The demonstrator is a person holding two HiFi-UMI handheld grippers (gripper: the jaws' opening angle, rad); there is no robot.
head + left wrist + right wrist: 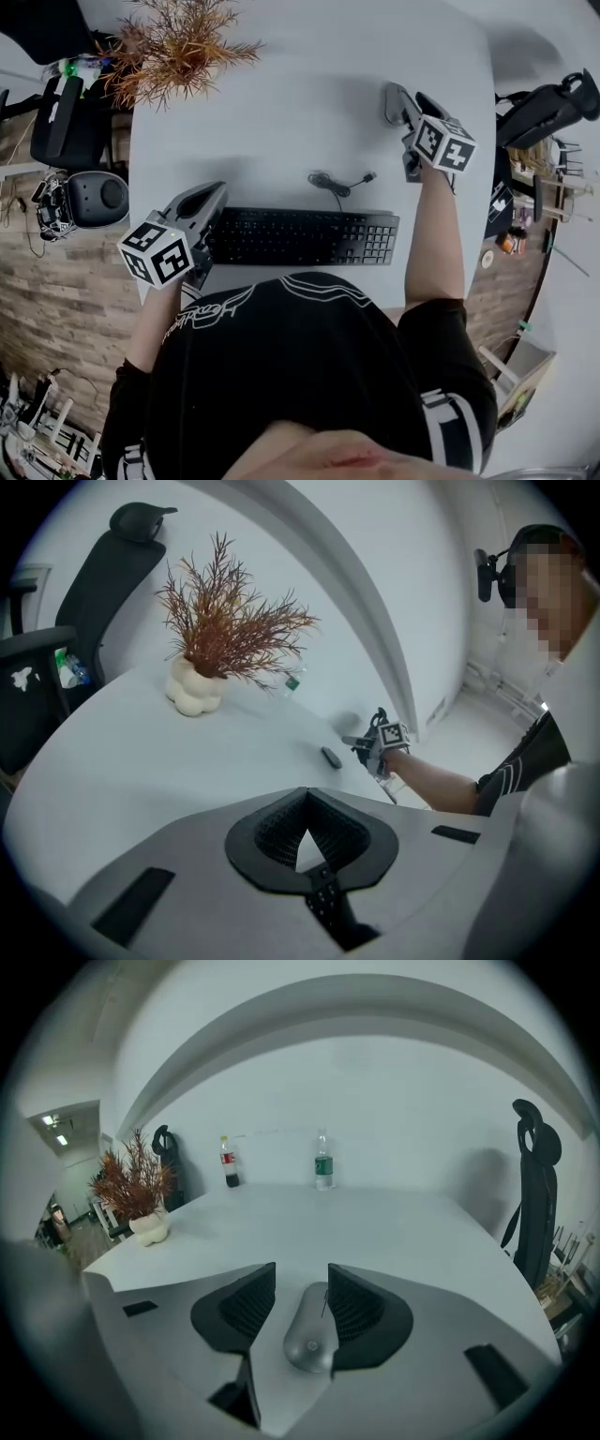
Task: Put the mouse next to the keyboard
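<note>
The fingers (246,1309) of the right gripper (301,1277) stand apart with the mouse (307,1335) between them. The mouse is grey and lies flat on the white table (394,1232). The right-hand finger is against its side, while the left-hand finger leaves a gap, so the mouse is straddled and not clamped. The fingers (272,832) of the left gripper (306,801) are closed, tips meeting, with nothing between them.

In the head view the mouse lies toward the far right of the table, well apart from the black keyboard (300,236), which sits at the near edge in front of the person. The left gripper is at the keyboard's left end. A loose coil of cable (336,183) with a plug lies just behind the keyboard.

A lumpy cream vase (195,688) stands toward the far left of the table and holds a spray of dry reddish-brown branches (230,621). Two bottles stand upright at the far edge, a little apart. The red-labelled bottle (228,1163) holds a dark liquid. The green-labelled bottle (323,1171) looks clear, and its fill level cannot be made out. A black office chair (534,1194) stands beside the table.
</note>
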